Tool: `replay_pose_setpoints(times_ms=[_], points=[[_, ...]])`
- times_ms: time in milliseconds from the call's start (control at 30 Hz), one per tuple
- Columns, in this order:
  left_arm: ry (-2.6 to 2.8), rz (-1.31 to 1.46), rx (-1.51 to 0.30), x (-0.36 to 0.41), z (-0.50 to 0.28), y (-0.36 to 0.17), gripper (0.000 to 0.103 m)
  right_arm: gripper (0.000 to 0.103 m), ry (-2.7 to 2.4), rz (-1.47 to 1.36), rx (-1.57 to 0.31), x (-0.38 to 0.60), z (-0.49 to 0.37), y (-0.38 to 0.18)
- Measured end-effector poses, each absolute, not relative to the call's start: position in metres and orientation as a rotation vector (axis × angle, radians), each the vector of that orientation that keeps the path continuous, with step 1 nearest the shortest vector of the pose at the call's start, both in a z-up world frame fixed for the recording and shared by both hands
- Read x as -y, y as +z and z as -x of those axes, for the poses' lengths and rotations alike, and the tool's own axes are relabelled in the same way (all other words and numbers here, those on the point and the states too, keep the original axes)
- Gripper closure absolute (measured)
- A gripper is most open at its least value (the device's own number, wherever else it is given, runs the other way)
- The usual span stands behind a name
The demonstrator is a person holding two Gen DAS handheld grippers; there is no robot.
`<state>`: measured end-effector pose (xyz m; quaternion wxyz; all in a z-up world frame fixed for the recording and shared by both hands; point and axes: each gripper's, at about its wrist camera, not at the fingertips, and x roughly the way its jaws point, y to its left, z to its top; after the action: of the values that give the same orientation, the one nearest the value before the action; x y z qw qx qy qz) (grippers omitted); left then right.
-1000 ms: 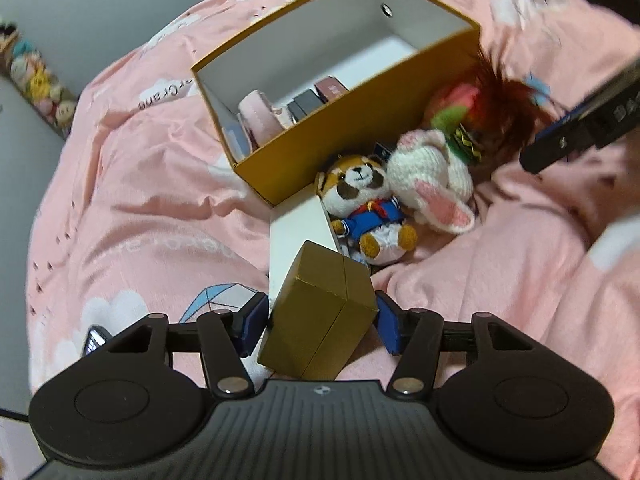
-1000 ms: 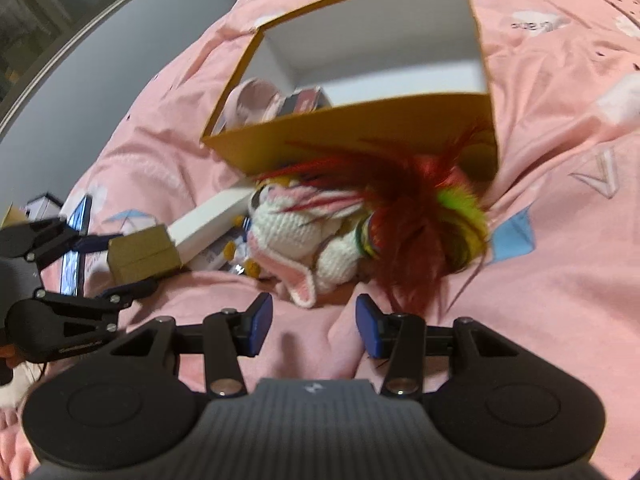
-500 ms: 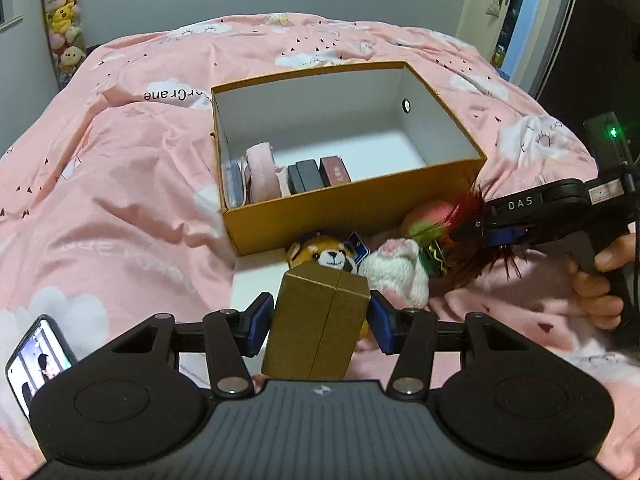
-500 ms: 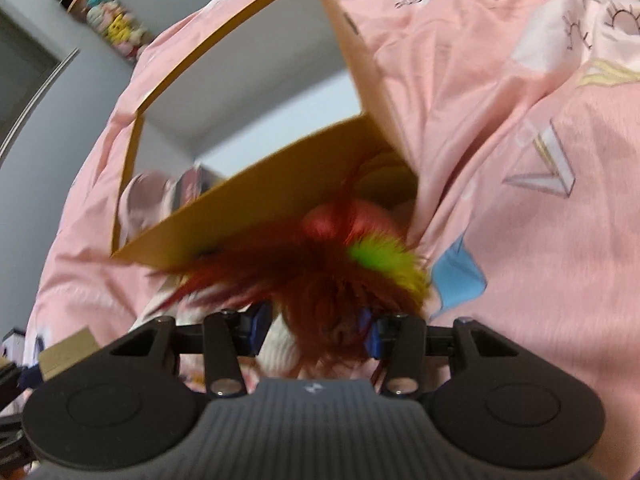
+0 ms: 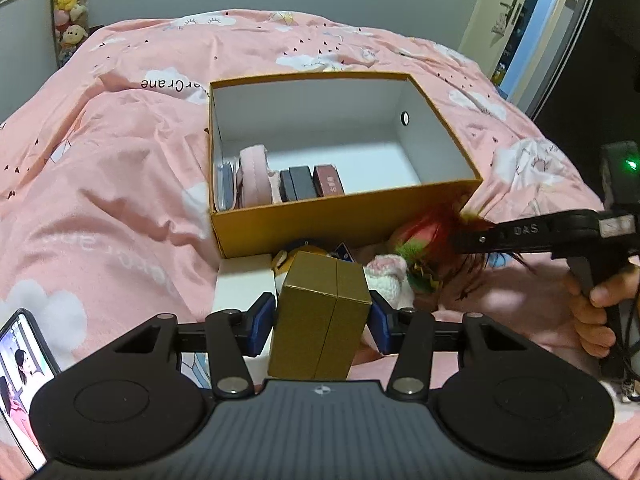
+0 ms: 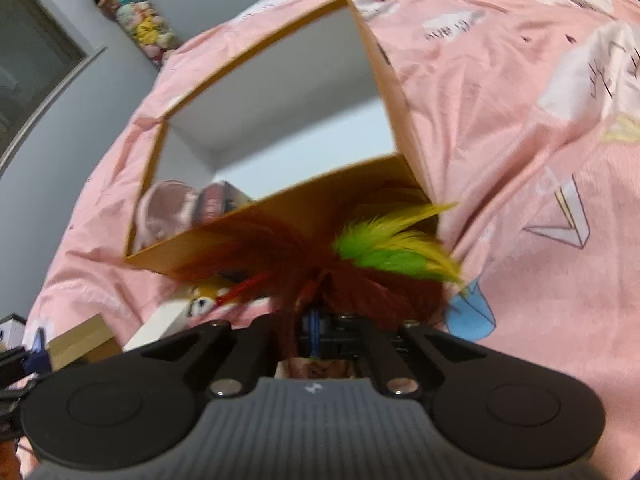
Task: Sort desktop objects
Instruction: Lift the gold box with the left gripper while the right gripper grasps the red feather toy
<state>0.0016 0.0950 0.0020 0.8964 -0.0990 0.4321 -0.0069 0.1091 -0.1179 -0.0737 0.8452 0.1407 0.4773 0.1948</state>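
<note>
A home bedroom is shown: a bed (image 5: 120,184) is covered by a pink cloud-print duvet (image 5: 328,48), plush toys (image 5: 68,0) are stacked in a corner, and a door (image 5: 504,12) is seen behind.

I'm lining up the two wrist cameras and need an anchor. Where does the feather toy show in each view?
Left wrist: the feather toy lies right of centre, at the near right corner of the yellow box, beside the right gripper.
Right wrist: the toy fills the lower centre, clamped just above the gripper's body.
Shared landmark: the yellow box.
</note>
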Motion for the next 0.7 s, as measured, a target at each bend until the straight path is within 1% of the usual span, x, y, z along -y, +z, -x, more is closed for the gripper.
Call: replay_pose_setpoints(times_ms=[200,267,300,333,367,400,467,600,667,700], points=[[-0.002,0.227,-0.86,-0.101,-0.004,0.013,0.046,0.103,0.479,-0.248,-0.918,0.115,-0.099,-0.036],[0.004,0.227,-0.848,-0.102,-0.004,0.016,0.046,0.103,0.499,-0.249,-0.919,0.116,-0.098,-0.027],[0.003,0.228,-0.845,-0.102,-0.004,0.017,0.046,0.097,0.507,-0.256,-0.939,0.116,-0.097,-0.027],[0.003,0.23,-0.843,-0.102,-0.005,0.018,0.046,0.095,0.514,-0.265,-0.972,0.116,-0.098,-0.029],[0.002,0.231,-0.843,-0.101,-0.006,0.018,0.046,0.089,0.513,-0.278,-1.008,0.116,-0.099,-0.033],[0.002,0.231,-0.843,-0.101,-0.007,0.018,0.046,0.073,0.507,-0.284,-1.034,0.115,-0.1,-0.039],[0.003,0.231,-0.844,-0.1,-0.009,0.017,0.046,0.053,0.481,-0.279,-1.09,0.113,-0.103,-0.052],[-0.002,0.228,-0.847,-0.098,-0.011,0.016,0.046,0.053,0.381,-0.252,-1.166,0.106,-0.116,-0.081],[-0.002,0.226,-0.851,-0.097,-0.013,0.015,0.046,0.053,0.313,-0.266,-1.166,0.111,-0.125,-0.091],[-0.001,0.227,-0.853,-0.097,-0.014,0.014,0.046,0.055,0.283,-0.287,-1.163,0.114,-0.128,-0.095]])
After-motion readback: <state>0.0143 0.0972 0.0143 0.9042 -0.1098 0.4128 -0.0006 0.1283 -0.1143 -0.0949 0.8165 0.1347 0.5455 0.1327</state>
